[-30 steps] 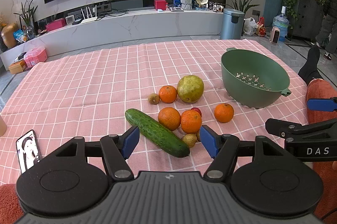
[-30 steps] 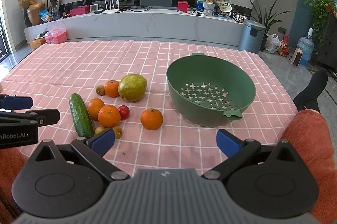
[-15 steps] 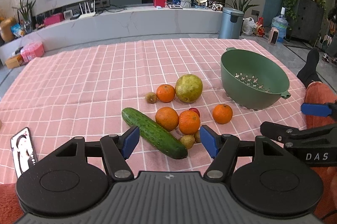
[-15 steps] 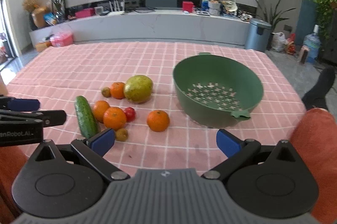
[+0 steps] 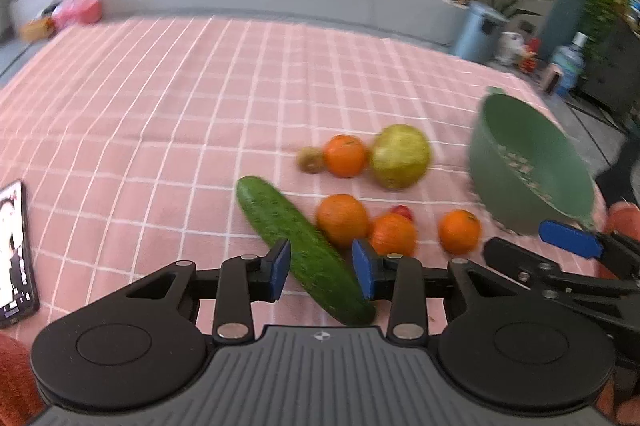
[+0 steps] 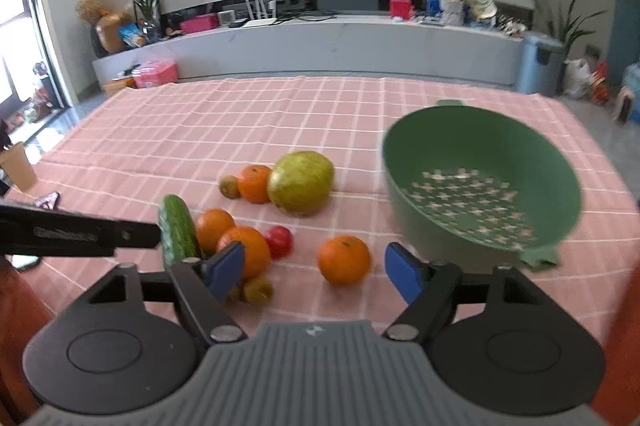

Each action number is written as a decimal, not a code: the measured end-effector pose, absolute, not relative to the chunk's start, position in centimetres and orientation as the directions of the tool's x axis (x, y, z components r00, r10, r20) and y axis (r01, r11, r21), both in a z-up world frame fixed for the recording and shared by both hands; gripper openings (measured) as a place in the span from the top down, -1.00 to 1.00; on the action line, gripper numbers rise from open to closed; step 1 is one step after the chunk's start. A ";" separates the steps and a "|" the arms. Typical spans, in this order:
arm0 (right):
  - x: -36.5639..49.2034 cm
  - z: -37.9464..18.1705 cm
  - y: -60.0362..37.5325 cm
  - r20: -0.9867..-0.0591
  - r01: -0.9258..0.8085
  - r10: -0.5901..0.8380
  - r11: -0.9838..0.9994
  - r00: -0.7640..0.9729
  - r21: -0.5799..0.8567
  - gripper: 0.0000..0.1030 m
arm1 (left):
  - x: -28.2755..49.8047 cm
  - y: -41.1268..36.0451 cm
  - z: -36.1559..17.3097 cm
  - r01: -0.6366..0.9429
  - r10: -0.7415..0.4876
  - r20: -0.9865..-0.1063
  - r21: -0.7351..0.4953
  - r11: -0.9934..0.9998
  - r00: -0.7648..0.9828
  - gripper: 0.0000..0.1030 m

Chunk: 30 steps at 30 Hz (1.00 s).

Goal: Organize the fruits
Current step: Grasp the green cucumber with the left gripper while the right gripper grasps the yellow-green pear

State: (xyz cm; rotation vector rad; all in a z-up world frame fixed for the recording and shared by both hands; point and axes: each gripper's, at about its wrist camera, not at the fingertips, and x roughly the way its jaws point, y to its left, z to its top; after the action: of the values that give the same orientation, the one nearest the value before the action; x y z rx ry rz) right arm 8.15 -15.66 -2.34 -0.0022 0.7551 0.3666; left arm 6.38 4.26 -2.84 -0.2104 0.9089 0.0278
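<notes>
A cucumber (image 5: 296,238), several oranges (image 5: 342,220), a large yellow-green fruit (image 5: 400,162), a small red fruit (image 6: 279,241) and small brown fruits (image 5: 310,159) lie on the pink checked cloth. A green colander bowl (image 6: 480,182) stands empty to their right. My left gripper (image 5: 322,274) is open, its blue pads either side of the cucumber's near end, apart from it. My right gripper (image 6: 316,272) is open and empty, just short of a lone orange (image 6: 344,260).
A phone (image 5: 12,246) lies at the cloth's left edge. A tan cup (image 6: 18,166) stands at the far left. A person's leg in rust-coloured trousers (image 5: 624,218) lies by the right edge. A TV console runs behind the table.
Both grippers have moved forward and down toward the fruit. The left jaws now frame the cucumber's near end. The right jaws have narrowed and face the lone orange.
</notes>
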 end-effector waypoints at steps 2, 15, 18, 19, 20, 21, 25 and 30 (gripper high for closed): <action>9.3 -2.7 -15.2 -0.678 -0.338 0.335 0.932 0.654 0.134 -0.28 | 7.3 5.2 -3.5 -0.167 -0.057 -0.801 -0.192 0.967 0.596 0.19; 15.0 -4.8 -13.0 -0.678 -0.344 0.377 0.919 0.631 0.191 -0.06 | 10.0 7.2 -5.8 -0.270 -0.096 -0.832 -0.283 0.920 0.546 0.15; 15.9 -5.0 -12.4 -0.668 -0.332 0.383 0.920 0.638 0.211 -0.06 | 10.7 7.6 -5.8 -0.281 -0.091 -0.829 -0.287 0.916 0.551 0.15; 16.2 -5.1 -12.1 -0.668 -0.324 0.378 0.922 0.641 0.212 -0.06 | 10.9 7.6 -5.9 -0.285 -0.091 -0.831 -0.288 0.914 0.550 0.15; 16.5 -5.1 -12.0 -0.671 -0.318 0.374 0.924 0.640 0.213 -0.07 | 11.0 7.7 -6.0 -0.290 -0.090 -0.832 -0.289 0.912 0.548 0.15; 16.8 -5.3 -11.8 -0.675 -0.311 0.369 0.927 0.639 0.212 -0.10 | 11.1 7.7 -6.1 -0.297 -0.087 -0.833 -0.289 0.910 0.546 0.15; 17.7 -5.7 -11.0 -0.678 -0.292 0.367 0.929 0.637 0.228 -0.23 | 11.9 8.0 -6.7 -0.303 -0.100 -0.843 -0.298 0.905 0.529 0.15; 18.5 -6.6 -10.2 -0.693 -0.289 0.355 0.933 0.627 0.217 -0.25 | 12.3 8.2 -7.3 -0.291 -0.125 -0.845 -0.312 0.904 0.519 0.07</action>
State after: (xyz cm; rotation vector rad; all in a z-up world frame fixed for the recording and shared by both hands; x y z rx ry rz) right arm 18.54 -10.15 -6.60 0.0878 0.8130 0.3696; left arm 12.32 8.24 -7.31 -0.4498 1.0293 0.1035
